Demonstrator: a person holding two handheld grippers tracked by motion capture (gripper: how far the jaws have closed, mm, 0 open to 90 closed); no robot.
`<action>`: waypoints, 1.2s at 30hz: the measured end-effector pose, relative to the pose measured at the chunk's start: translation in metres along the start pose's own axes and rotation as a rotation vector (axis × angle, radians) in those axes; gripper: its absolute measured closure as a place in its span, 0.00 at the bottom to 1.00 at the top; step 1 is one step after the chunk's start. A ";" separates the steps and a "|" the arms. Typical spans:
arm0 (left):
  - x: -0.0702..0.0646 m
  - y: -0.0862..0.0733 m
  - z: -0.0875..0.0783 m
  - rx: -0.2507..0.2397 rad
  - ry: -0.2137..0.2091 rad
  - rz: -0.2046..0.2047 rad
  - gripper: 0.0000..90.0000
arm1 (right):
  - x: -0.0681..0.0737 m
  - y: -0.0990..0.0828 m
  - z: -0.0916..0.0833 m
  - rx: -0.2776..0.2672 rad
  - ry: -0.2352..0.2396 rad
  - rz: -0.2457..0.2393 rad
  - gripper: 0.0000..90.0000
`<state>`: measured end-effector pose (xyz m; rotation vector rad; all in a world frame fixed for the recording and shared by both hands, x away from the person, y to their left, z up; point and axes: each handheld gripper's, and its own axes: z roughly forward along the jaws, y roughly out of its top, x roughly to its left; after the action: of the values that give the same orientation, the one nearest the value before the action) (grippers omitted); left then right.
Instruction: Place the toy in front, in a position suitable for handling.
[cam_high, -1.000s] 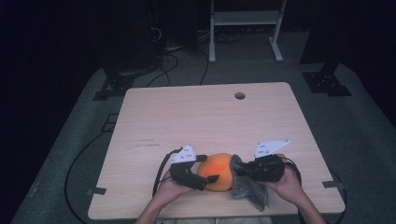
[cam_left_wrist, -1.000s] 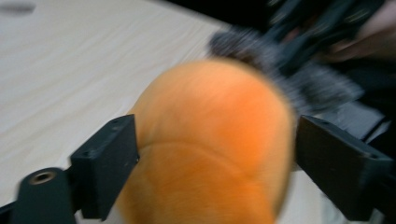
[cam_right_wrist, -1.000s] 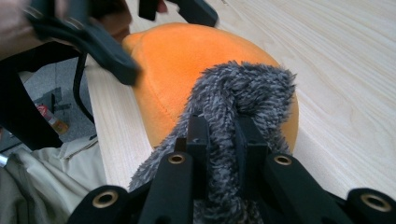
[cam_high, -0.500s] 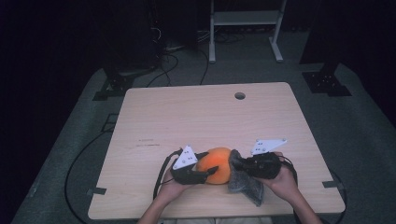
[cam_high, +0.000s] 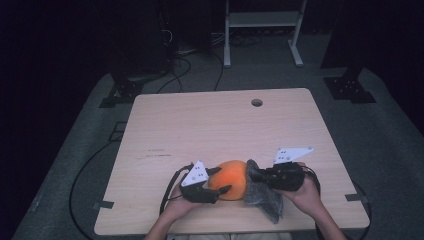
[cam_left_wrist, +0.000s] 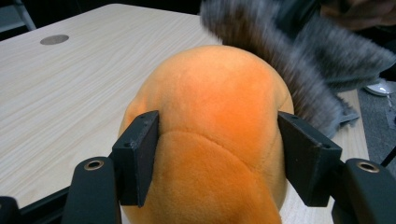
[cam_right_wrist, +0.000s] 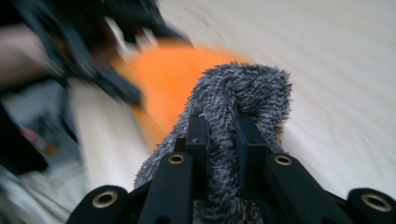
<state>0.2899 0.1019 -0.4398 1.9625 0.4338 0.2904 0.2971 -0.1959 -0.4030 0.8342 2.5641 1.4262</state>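
Seen from the high view, the orange plush ball (cam_high: 231, 179) sits near the front edge of the wooden surface (cam_high: 210, 125), well short of the round cable hole (cam_high: 257, 102). The left gripper (cam_high: 220, 181) is at the ball's left and the right gripper (cam_high: 256, 176) at its right, each with a grey 3-cornered plate on top.

The left gripper view adds what the high view cannot resolve: the 2 black fingers (cam_left_wrist: 138, 156) sit partly apart on either side of the ball (cam_left_wrist: 215, 135), pads pressing its fur. They have just been closing and then eased slightly wider, the ball between them. The left hand (cam_high: 181, 206) reaches in low, pointing toward the ball.

The right gripper view, blurred, shows its fingers (cam_right_wrist: 198, 149) nearly together, clamped on a fold of grey fuzzy cloth (cam_right_wrist: 243, 100) that lies against the ball's right side. The right hand (cam_high: 305, 196) holds that gripper level, aimed at the ball.
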 end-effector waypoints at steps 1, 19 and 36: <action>0.002 0.000 -0.001 0.002 -0.005 -0.005 0.37 | -0.002 -0.004 0.005 0.040 -0.018 -0.004 0.86; 0.014 0.004 -0.001 -0.015 -0.078 -0.221 0.22 | -0.007 -0.011 0.002 0.045 0.045 0.041 0.86; 0.001 0.009 0.005 0.028 -0.058 -0.081 0.35 | 0.006 -0.002 -0.006 0.076 -0.028 -0.057 0.86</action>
<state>0.2948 0.0950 -0.4341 1.9700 0.4806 0.1764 0.2890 -0.1981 -0.4000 0.7790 2.6138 1.2995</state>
